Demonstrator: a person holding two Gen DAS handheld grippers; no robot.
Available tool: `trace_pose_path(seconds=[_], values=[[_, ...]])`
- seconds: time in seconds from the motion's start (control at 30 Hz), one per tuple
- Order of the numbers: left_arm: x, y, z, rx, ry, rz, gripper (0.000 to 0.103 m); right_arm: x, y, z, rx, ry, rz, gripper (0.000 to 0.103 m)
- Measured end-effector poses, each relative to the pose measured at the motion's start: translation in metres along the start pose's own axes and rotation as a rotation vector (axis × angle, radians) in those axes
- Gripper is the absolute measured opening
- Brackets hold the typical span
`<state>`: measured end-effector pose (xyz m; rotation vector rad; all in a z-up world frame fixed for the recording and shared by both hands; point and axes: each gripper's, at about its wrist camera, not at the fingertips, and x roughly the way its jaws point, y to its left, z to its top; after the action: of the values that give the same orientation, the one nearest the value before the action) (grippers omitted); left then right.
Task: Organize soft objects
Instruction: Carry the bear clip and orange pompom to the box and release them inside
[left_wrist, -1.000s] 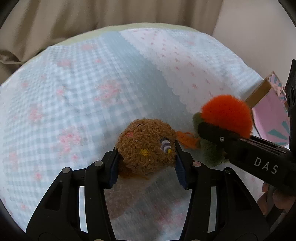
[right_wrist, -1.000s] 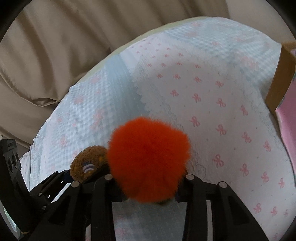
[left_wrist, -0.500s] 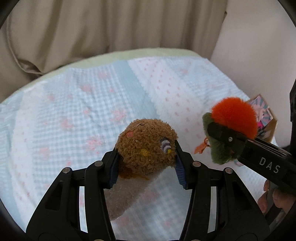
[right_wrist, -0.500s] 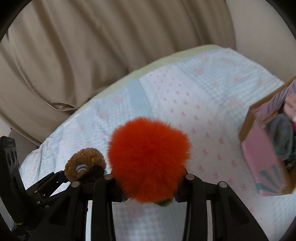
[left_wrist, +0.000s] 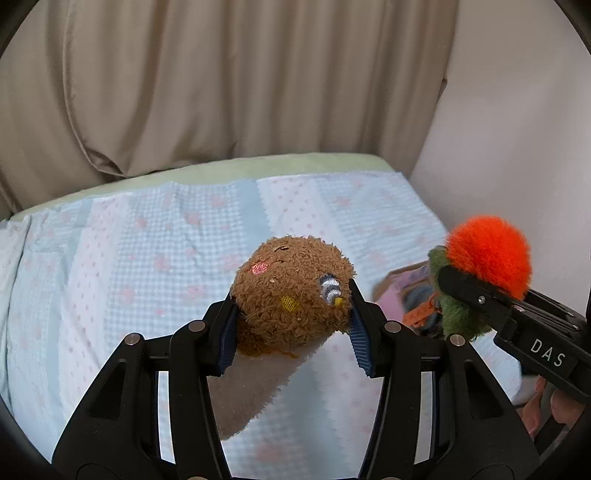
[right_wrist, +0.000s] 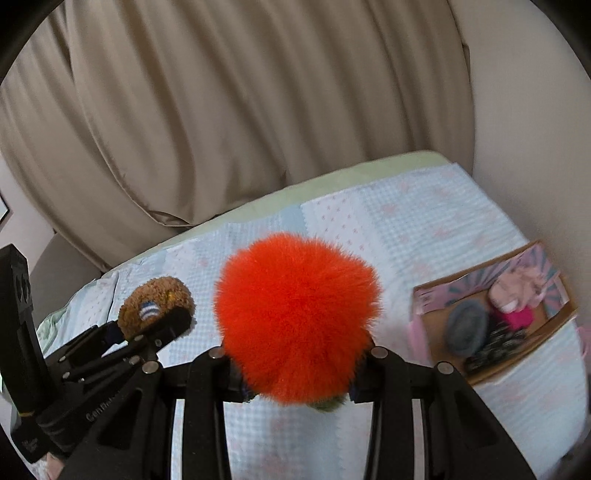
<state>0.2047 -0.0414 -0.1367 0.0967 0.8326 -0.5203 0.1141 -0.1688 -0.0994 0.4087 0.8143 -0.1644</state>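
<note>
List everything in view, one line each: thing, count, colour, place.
brown plush toy: 1, brown with cream lower part, held in the left gripper above the bed
orange pom-pom toy: 1, orange with green underside, held in the right gripper
cardboard box: 1, pink outside, on the bed at right, soft items inside
bedspread: 1, pale blue and pink patchwork, over the bed
curtain: 1, beige, behind the bed
left gripper: 1, black, shut on the brown plush toy
right gripper: 1, black, shut on the orange pom-pom toy

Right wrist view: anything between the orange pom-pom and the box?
Nothing: only bare blue-and-pink bedspread separates the orange pom-pom from the box.
</note>
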Motion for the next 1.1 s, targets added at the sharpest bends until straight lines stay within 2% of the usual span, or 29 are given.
trace_pose_path(seconds=[0.2,0.5,0.7,0.8,1.1], values=[[-0.02,-0.056,0.006,-0.048,-0.018,-0.017,0.047,-0.052,-0.051,0.014,-0.012,-0.014,-0.01,0.034],[0.003,-0.151,0.018,-0.088,-0.006,-0.05,0.047,-0.089,-0.15,0.037,-0.02,0.008,-0.058,0.034],[0.046,-0.207,0.017,-0.087,0.042,-0.078,0.047,-0.083,-0.209,0.048,-0.003,0.047,-0.095,0.034],[0.08,-0.235,0.015,-0.063,0.083,-0.085,0.047,-0.072,-0.238,0.051,0.006,0.067,-0.12,0.034],[0.175,-0.277,0.012,-0.025,0.188,-0.092,0.047,-0.017,-0.305,0.052,0.016,0.163,-0.172,0.034]])
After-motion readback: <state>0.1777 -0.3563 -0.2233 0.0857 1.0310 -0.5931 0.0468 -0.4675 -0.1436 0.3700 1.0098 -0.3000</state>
